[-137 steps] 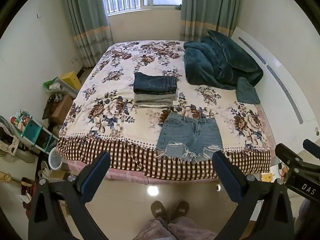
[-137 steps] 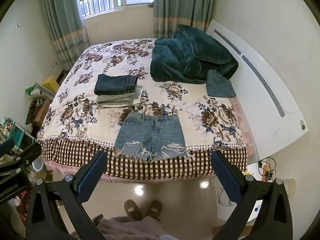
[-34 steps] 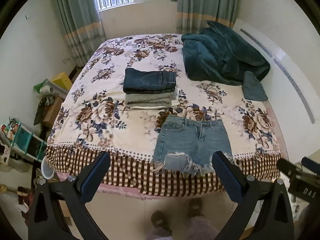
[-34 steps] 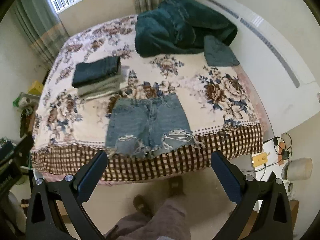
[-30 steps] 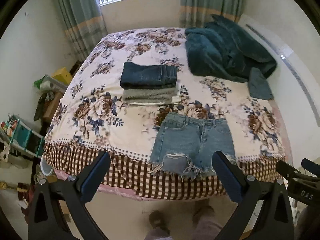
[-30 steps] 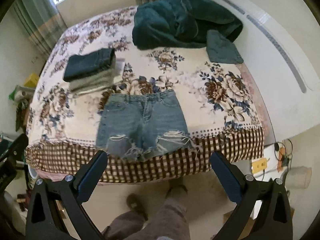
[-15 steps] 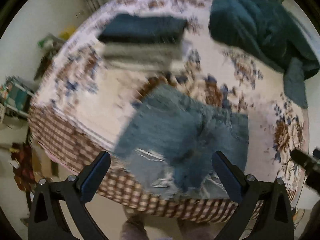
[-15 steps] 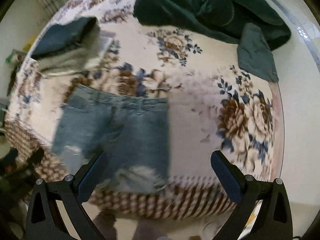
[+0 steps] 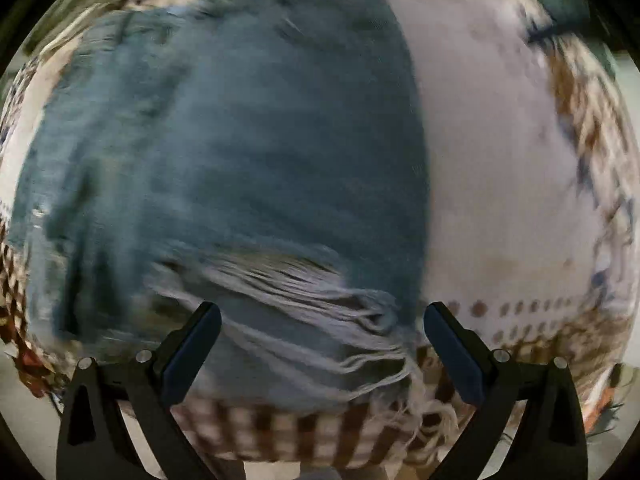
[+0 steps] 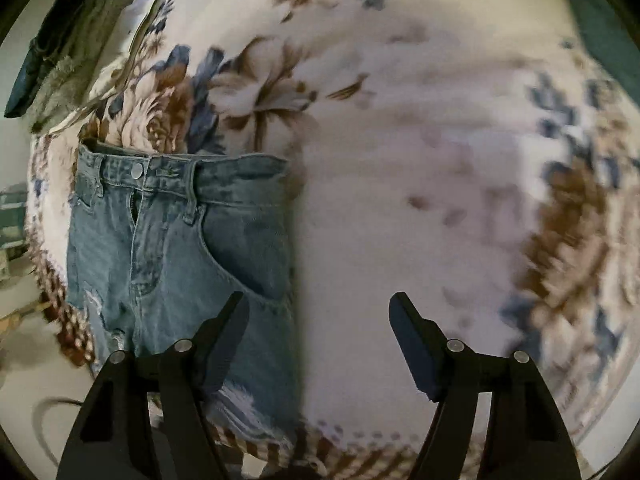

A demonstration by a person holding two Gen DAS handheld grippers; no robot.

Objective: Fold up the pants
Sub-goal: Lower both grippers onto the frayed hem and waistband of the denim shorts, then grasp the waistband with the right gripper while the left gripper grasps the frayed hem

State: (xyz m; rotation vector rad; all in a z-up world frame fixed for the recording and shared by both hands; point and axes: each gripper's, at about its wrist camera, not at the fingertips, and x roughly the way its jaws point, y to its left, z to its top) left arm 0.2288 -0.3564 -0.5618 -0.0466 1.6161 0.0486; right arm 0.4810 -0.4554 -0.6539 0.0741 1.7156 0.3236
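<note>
Light blue denim shorts [image 9: 240, 168] with frayed hems lie flat on the floral bedspread [image 9: 492, 184] near the bed's front edge. My left gripper [image 9: 320, 344] is open and empty, close over the frayed hem of the shorts' right leg; this view is blurred. My right gripper [image 10: 318, 344] is open and empty, low over the right side edge of the shorts [image 10: 180, 248], left finger over the denim, right finger over bare bedspread [image 10: 420, 184].
A stack of folded clothes [image 10: 60, 56], dark jeans on top, lies on the bed beyond the shorts at the far left. A teal blanket edge [image 10: 604, 28] shows at the top right. The checked bed skirt [image 9: 280, 428] marks the front edge.
Both grippers have dropped quickly from standing height towards the bed and now hover close over the shorts' right side. Both stay open.
</note>
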